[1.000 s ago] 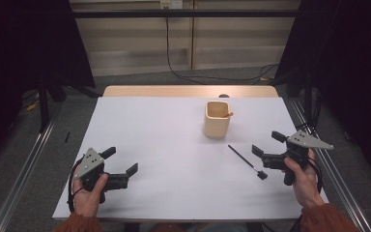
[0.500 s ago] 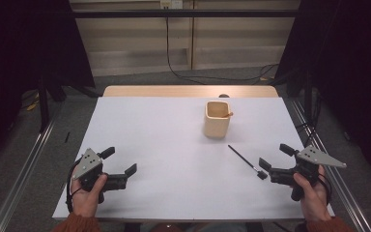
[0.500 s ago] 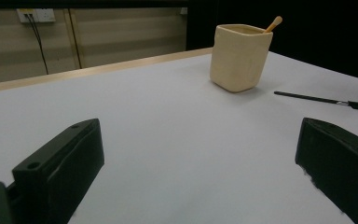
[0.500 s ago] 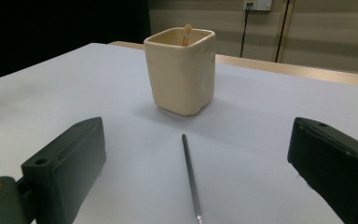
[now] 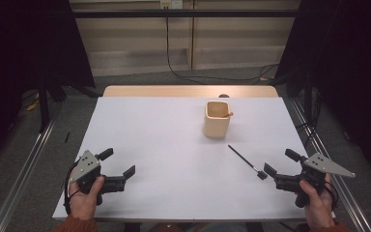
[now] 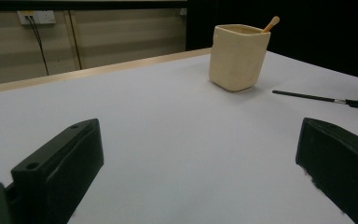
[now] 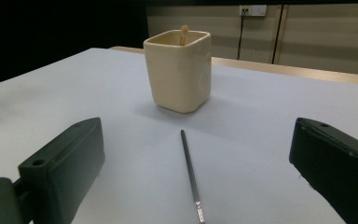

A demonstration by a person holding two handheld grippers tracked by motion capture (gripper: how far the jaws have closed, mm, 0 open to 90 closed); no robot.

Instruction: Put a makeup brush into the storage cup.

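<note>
Presently: right gripper (image 5: pixel 276 169) and left gripper (image 5: pixel 118 162) both agape, empty, low over desk (image 5: pixel 174 145); black brush (image 5: pixel 244 162) just beside right gripper.

Worktop (image 5: pixel 164 159): white sheet over the top, with a bare wooden strip (image 5: pixel 188 91) along the 12 o'clock edge.
Floor (image 5: pixel 24 159): grey, showing at 9 o'clock and 3 o'clock of the worktop.
Rails (image 5: pixel 21 181): metal, running along the floor on both sides of the worktop.
Cable (image 5: pixel 174 72): black, hanging down the panelled wall at 12 o'clock and trailing over the floor toward 2 o'clock.
Wall socket (image 5: pixel 170 4): white, at the very top, 12 o'clock.
Curtains (image 5: pixel 24 43): dark, at 10 o'clock and 2 o'clock.
</note>
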